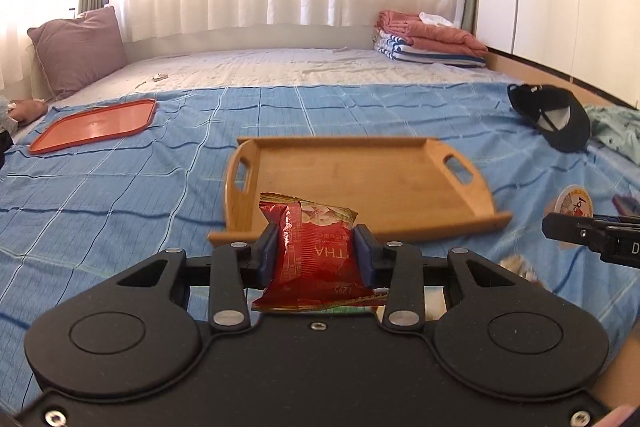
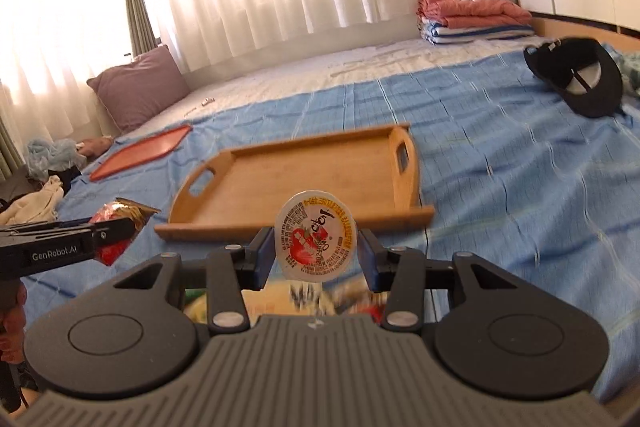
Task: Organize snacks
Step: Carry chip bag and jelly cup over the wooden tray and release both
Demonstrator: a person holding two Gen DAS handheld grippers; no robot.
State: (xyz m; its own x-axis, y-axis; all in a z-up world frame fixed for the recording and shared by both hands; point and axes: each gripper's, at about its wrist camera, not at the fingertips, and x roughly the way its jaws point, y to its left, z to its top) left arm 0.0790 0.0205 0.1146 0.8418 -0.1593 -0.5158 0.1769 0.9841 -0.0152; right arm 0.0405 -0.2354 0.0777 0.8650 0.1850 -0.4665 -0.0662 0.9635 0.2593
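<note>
Currently left hand-held gripper [image 1: 316, 253] clamps a red snack bag [image 1: 310, 251]; right hand-held gripper [image 2: 316, 255] clamps a yogurt cup [image 2: 315, 241], both near the wooden tray [image 1: 360, 183] on the bed [image 1: 120, 187].

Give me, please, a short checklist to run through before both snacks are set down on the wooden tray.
1. Left gripper pads pinch the red snack packet: ok.
2. Right gripper holds the round jelly cup: ok.
3. Wooden tray bare, with room for both: ok.
4. Tray lies flat on the blue bedspread: ok.
5. Black cap and orange lid clear of the tray: ok.
6. Grip firmness on the cup: cannot tell.
</note>
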